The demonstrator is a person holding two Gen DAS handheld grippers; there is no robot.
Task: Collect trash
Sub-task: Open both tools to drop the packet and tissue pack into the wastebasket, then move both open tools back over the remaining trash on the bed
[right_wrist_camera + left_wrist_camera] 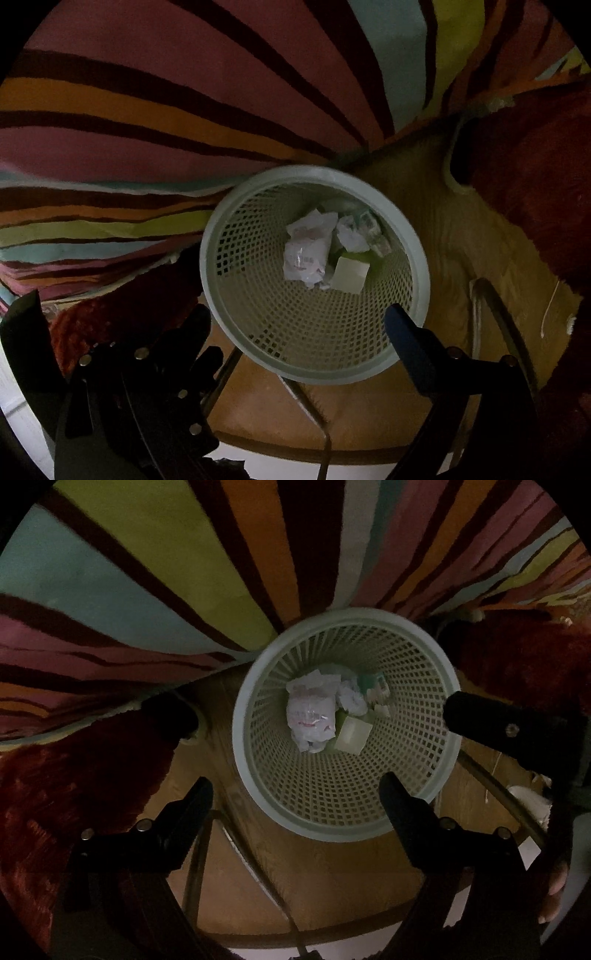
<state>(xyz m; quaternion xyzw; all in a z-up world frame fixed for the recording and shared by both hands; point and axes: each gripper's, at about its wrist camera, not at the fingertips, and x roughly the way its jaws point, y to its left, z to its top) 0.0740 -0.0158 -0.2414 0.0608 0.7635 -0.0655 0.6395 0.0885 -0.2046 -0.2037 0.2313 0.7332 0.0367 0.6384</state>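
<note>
- Striped rug (155, 590) fills the top of both views, bands of pink, orange, lime and pale blue, with a dark red shaggy rug (66, 794) lying beside it.
- Wooden floor (314, 878) shows between the two rugs, and that is where the basket stands.
- Pale mesh waste basket (255, 775) sits upright on the floor, its far rim right at the striped rug's edge, seen from straight above.
- Left hand-held gripper (297, 786) hangs over the basket's near rim, fingers spread wide, nothing between them.
- Right hand-held gripper (297, 319) hovers over the same rim, fingers wide apart too, empty.
- Crumpled white wrapper (312, 716) with red print lies at the basket's bottom.
- Small pale box (352, 734) rests just beside the wrapper, more crumpled paper (351, 698) behind it.
</note>
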